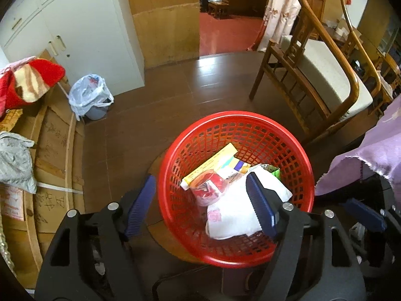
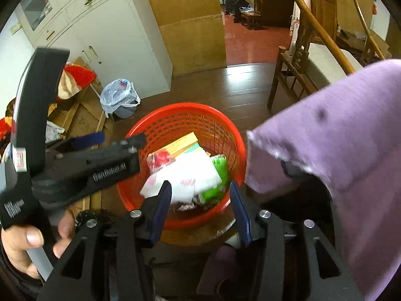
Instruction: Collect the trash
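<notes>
A round red mesh basket (image 1: 309,175) stands on the brown floor. Inside lie a white plastic bag (image 1: 233,215), a yellow box (image 1: 213,163), a red packet (image 1: 208,190) and a green packet (image 1: 275,173). My left gripper (image 1: 200,203) is open above the basket's near left rim, with nothing between its blue pads. My right gripper (image 2: 200,208) hangs open over the basket's (image 2: 175,111) near edge. Below it the green packet (image 2: 216,188) lies blurred beside the white bag (image 2: 185,175). A hand (image 2: 22,240) holds the left gripper (image 2: 116,139) at the left.
A purple cloth (image 2: 338,150) drapes down at the right, close to the basket. A wooden chair (image 1: 325,80) stands behind it. To the left are cardboard boxes (image 1: 55,150), a grey bin lined with a plastic bag (image 1: 91,97) and a white cabinet (image 1: 82,25).
</notes>
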Demonstrator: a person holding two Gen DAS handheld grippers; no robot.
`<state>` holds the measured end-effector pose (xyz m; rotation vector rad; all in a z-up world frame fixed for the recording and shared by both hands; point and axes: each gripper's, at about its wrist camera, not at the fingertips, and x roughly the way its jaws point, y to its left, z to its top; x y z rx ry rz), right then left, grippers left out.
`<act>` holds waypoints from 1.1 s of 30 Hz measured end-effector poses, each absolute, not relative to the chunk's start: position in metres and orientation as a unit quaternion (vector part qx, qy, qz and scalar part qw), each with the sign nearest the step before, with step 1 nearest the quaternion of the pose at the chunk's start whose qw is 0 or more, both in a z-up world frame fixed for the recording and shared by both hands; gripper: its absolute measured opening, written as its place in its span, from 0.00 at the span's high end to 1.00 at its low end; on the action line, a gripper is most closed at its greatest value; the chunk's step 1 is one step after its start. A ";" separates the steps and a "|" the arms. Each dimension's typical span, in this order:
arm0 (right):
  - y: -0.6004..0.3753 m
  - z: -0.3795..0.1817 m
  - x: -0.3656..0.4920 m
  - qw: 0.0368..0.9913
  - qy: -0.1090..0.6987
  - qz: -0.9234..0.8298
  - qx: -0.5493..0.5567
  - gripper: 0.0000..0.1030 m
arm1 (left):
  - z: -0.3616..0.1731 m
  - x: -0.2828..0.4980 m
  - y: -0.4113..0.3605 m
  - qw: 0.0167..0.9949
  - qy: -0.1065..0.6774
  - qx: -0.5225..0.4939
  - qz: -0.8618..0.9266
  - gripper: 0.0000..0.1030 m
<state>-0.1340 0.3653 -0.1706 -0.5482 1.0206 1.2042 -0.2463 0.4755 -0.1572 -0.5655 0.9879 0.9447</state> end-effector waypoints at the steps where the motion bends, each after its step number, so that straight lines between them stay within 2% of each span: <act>1: 0.360 -0.167 -0.137 0.672 0.450 0.535 -0.244 0.51 | -0.154 -0.248 0.474 0.738 0.449 -0.257 0.434 0.25; 3: 0.352 -0.163 -0.140 0.675 0.449 0.532 -0.244 0.43 | -0.146 -0.251 0.470 0.736 0.443 -0.258 0.442 0.23; 7: 0.337 -0.153 -0.143 0.683 0.442 0.530 -0.239 0.38 | -0.129 -0.259 0.458 0.737 0.434 -0.257 0.450 0.19; 12: 0.319 -0.137 -0.145 0.693 0.431 0.531 -0.230 0.19 | -0.112 -0.267 0.436 0.741 0.428 -0.240 0.457 0.16; 14: 0.311 -0.130 -0.146 0.701 0.421 0.530 -0.226 0.17 | -0.105 -0.271 0.427 0.741 0.427 -0.234 0.462 0.15; 33: 0.272 -0.115 -0.150 0.708 0.416 0.531 -0.210 0.13 | -0.070 -0.260 0.380 0.754 0.427 -0.218 0.449 0.15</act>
